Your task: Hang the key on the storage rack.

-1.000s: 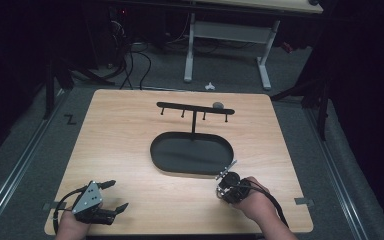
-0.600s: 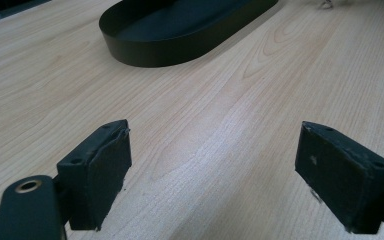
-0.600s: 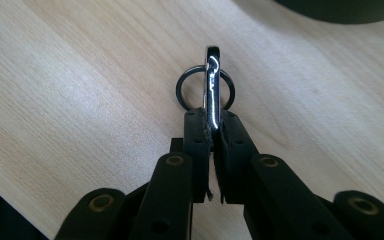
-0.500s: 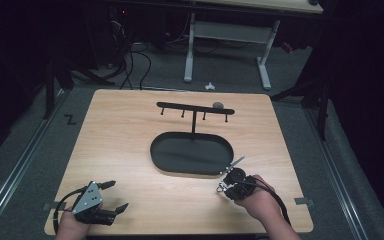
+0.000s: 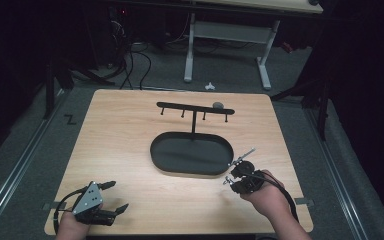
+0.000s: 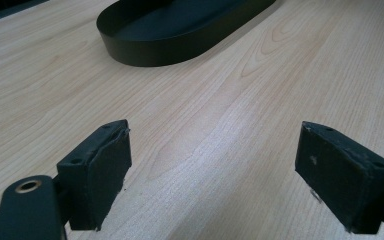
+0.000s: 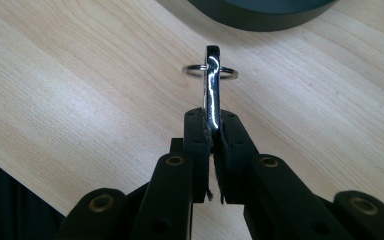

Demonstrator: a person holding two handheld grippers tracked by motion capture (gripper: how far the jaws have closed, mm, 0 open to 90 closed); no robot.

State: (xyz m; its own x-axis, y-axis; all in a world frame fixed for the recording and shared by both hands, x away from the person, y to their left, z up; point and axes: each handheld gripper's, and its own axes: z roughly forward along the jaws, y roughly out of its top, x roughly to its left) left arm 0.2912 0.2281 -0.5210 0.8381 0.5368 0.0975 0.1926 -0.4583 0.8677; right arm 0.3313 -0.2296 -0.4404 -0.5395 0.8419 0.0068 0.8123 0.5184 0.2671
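The right gripper (image 7: 211,131) has its fingers clamped on a key (image 7: 212,85) with a ring, lifted off the counter (image 5: 130,150). Hanging it on the rack (image 5: 195,108) looks left to do. The left gripper (image 6: 212,170) rests with fingers wide apart, holding nothing.

Left hand (image 5: 72,225) sits at the near left edge of the light wooden table (image 5: 130,130), holding the black left gripper (image 5: 112,197) with the grey three-cornered plate on top. Its fingers (image 6: 97,172) point toward the table's middle, spread wide, nothing between them, low over the wood.

Right hand (image 5: 265,197) is at the near right, wrist angled inward. Black right gripper (image 7: 212,132) has its fingers (image 7: 197,150) pinched together on a thin shiny metal clip with a ring (image 7: 211,80), held above the table.
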